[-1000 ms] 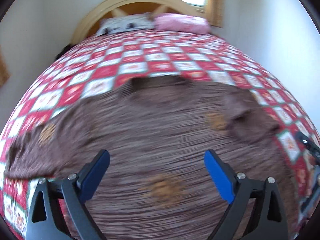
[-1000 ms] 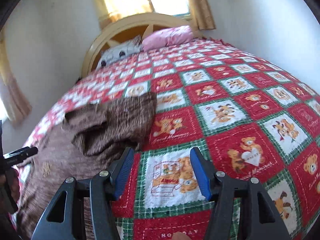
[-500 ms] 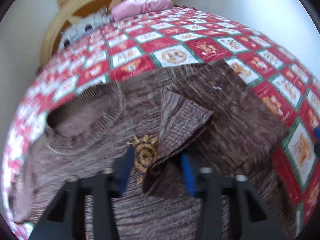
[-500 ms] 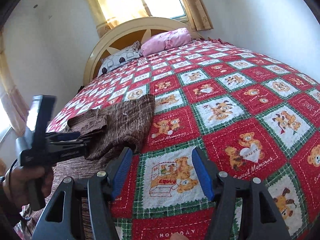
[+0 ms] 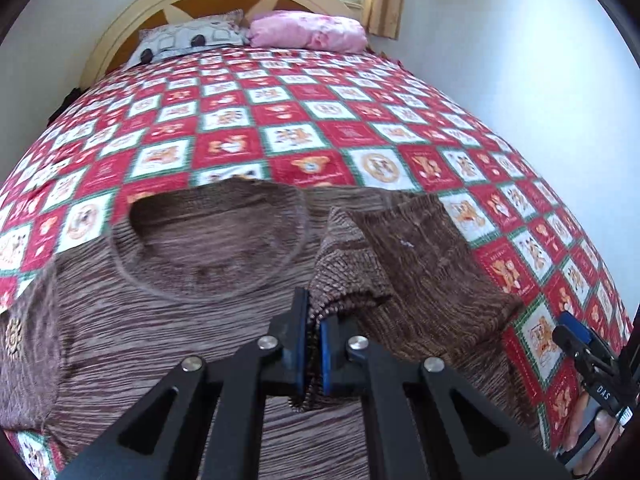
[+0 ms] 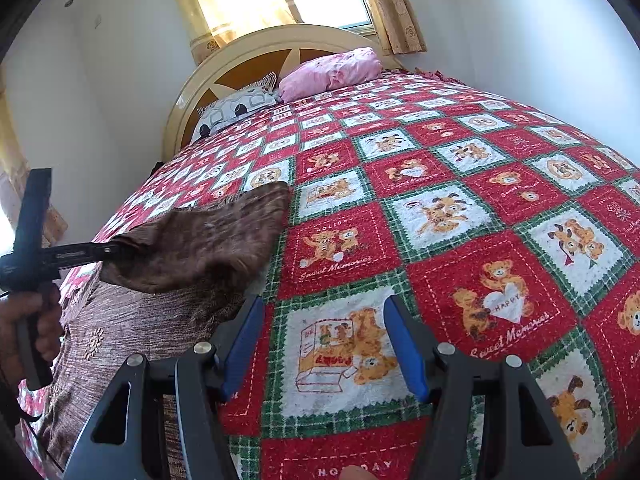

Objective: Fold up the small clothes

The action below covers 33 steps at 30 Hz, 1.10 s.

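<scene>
Barely begun, the brown top [image 5: 168,320] lies spread on the bed [image 5: 304,120], left gripper [image 5: 313,354] pinching its right sleeve [image 5: 400,264], right gripper [image 6: 322,346] spread empty.

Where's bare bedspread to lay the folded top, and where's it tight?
Free: the checked bedspread right of the brown top, and the stretch between its neckline and the pillows. Crowded: the near left part, covered by the top, with the left claw shut on its sleeve. The right claw hangs open over bare bedspread.
</scene>
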Each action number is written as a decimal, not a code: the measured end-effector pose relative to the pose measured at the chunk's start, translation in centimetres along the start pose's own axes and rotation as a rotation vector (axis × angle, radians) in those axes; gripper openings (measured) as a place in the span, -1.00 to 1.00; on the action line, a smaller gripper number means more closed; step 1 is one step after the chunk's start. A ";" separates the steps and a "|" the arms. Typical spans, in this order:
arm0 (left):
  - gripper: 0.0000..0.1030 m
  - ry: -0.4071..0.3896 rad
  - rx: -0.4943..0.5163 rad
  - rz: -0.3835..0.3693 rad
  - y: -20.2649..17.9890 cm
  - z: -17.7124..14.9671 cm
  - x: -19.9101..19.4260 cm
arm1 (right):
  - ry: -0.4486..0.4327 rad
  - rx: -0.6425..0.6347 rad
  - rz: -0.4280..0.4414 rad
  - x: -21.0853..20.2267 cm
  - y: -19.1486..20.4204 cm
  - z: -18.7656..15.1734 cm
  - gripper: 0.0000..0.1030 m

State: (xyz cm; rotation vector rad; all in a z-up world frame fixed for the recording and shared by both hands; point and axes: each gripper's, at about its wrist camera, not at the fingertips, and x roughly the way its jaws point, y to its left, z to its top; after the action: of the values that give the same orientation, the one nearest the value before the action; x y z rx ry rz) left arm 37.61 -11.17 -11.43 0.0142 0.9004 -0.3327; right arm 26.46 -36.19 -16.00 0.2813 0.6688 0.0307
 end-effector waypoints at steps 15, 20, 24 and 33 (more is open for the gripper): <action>-0.54 0.061 -0.083 0.098 4.2 -2.1 3.6 | 0.019 -0.003 0.002 0.5 0.0 0.0 0.22; 0.12 0.036 -0.165 0.205 6.6 -2.2 3.0 | 0.022 -0.003 0.002 0.6 0.0 0.0 0.22; 0.12 0.051 -0.223 0.338 9.2 -2.8 2.9 | 0.025 -0.005 0.001 0.6 0.1 0.0 0.22; 0.50 0.013 -0.084 0.298 5.2 -4.6 0.6 | 0.027 -0.004 0.001 0.7 0.0 0.0 0.22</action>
State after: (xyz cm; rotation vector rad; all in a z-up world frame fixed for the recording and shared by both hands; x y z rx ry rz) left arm 35.96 -5.67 -15.45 0.0721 0.9102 -0.0167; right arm 26.96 -36.06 -16.43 0.2779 0.6955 0.0369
